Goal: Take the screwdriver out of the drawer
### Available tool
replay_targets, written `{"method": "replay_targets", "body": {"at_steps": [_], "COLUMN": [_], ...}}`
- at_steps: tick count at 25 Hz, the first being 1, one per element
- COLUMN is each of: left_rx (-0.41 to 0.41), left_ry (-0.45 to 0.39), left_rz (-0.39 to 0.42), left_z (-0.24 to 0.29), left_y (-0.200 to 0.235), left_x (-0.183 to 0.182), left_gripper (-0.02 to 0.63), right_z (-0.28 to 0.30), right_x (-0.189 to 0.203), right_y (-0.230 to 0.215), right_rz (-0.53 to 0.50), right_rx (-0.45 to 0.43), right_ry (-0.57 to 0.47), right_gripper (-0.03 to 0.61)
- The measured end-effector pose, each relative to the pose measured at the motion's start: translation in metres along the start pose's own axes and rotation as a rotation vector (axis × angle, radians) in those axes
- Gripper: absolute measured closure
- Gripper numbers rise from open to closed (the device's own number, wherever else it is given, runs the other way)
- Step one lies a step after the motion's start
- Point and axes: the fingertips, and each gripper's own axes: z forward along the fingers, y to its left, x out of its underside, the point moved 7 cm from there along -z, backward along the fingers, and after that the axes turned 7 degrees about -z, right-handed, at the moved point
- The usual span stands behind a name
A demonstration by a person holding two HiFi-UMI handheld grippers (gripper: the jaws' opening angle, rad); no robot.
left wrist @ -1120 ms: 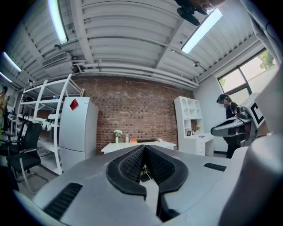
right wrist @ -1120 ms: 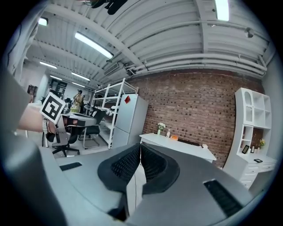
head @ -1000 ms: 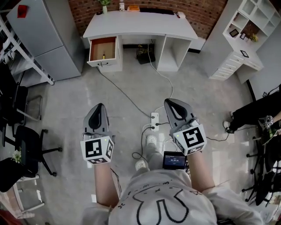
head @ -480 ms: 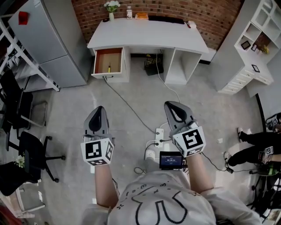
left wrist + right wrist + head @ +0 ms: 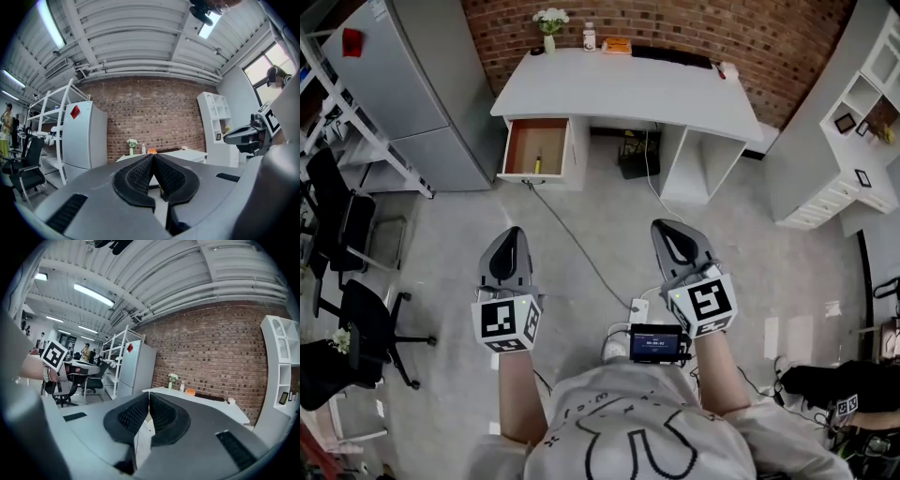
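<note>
The person stands on the grey floor (image 5: pixel 750 272), well back from the white surface (image 5: pixel 628 89) that runs along the brick wall (image 5: pixel 750 37). Both tools are held out in front, level and side by side. The left gripper (image 5: pixel 513 232) has its jaws pressed together with nothing between them, and its own view shows the ribbed pads (image 5: pixel 136 176) meeting at the tip. The right gripper (image 5: pixel 662 226) is the same, jaws together and empty. Both are well apart from the furniture.

The drawer (image 5: pixel 517 150) at the left end of the surface stands pulled open. The screwdriver (image 5: pixel 537 165) lies inside on the wooden bottom, toward the right side, small with some yellow on it. Along the back edge of the surface sit a vase of flowers (image 5: pixel 549 21), a small bottle (image 5: pixel 590 37) and an orange object (image 5: pixel 617 44). A tall grey cabinet (image 5: pixel 403 84) stands to the left of the drawer. A cable (image 5: pixel 581 248) runs across the floor from below the drawer to a power strip (image 5: pixel 636 307) near the person's feet.
</note>
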Motion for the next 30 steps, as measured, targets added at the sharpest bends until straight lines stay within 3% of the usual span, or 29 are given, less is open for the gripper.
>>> {"method": "replay_targets", "body": {"at_steps": [19, 30], "left_rx": [0.046, 0.066], "left_ry": [0.007, 0.036], "left_rz": [0.027, 0.025], "left_z": [0.072, 0.16], "left_y": [-0.006, 0.067], "left_x": [-0.006, 0.013], "left_gripper": [0.601, 0.601], "right_z": [0.032, 0.139], "right_x": [0.016, 0.026], "right_y": [-0.043, -0.051], "right_rz": [0.014, 0.01], "right_rx": [0.027, 0.033], "right_ry": [0.004, 0.051], "right_gripper": [0.558, 0.558]}}
